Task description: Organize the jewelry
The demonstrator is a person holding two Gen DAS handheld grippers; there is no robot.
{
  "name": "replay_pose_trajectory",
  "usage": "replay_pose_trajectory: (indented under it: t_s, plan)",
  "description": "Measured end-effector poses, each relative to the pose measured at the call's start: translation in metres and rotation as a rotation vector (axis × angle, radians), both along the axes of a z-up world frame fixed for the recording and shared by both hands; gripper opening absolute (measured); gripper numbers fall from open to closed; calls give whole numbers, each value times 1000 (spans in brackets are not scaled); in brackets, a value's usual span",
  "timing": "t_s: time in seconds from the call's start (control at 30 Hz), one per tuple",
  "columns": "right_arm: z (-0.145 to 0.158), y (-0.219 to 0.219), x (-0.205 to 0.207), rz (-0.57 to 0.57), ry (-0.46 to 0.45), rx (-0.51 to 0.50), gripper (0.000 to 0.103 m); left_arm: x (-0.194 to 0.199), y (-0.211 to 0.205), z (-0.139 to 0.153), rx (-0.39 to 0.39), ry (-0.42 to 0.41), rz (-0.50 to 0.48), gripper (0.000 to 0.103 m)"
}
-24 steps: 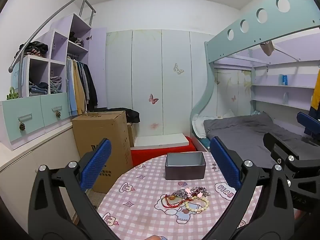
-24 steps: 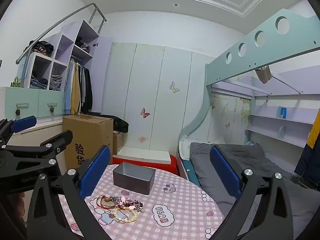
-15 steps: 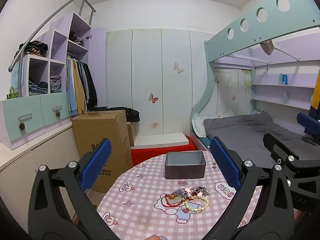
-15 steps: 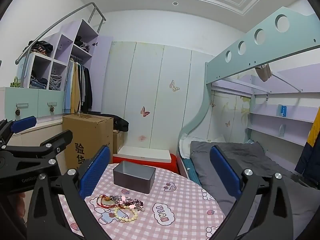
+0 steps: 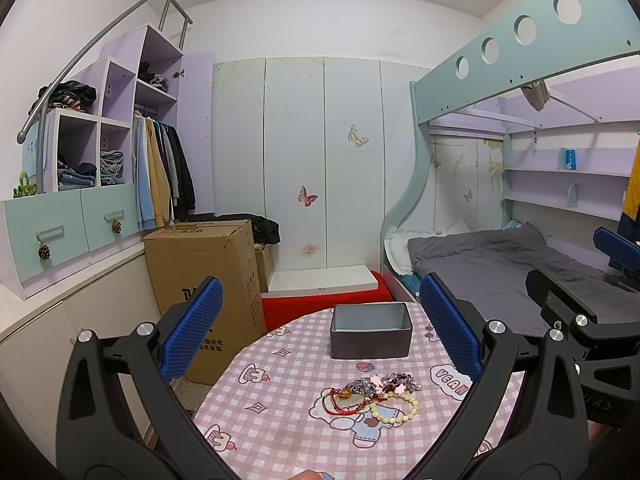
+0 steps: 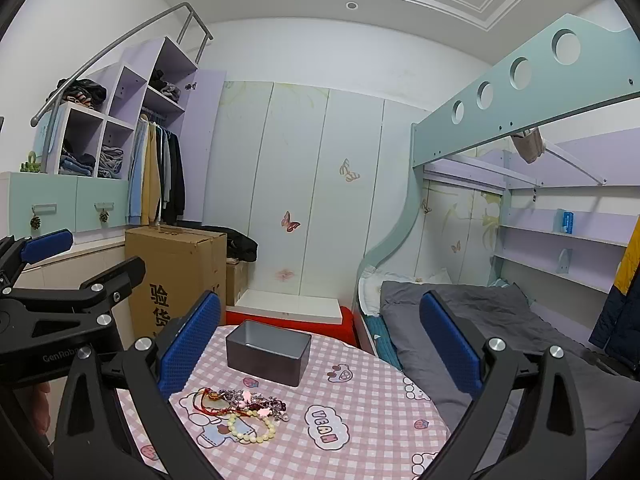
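- A bedroom: a round table with a pink checked cloth stands between a cardboard box and a bunk bed.
- The grey box, open on top, lies near the table's far edge with its long axis crosswise.
- The jewelry pile lies just in front of the grey box, apart from it.
- The left tool and the right tool hover roughly level above the table's near side, jaws wide, holding nothing.

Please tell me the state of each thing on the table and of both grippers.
left gripper: open, holding nothing
right gripper: open, holding nothing
grey box: lidless, looks empty
jewelry pile: tangled on the tablecloth, outside the box
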State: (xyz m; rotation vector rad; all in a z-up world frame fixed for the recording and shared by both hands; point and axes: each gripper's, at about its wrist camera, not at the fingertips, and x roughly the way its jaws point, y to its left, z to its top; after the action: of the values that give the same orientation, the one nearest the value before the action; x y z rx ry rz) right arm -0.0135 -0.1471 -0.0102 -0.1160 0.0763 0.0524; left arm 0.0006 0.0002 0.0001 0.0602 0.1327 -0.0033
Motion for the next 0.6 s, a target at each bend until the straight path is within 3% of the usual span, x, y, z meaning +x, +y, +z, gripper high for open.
replay_pose_trajectory:
  t_s: [0.6]
  plan:
    - [-2, 2, 0, -1, 3, -1, 96, 4, 4, -5, -2, -3, 1, 97]
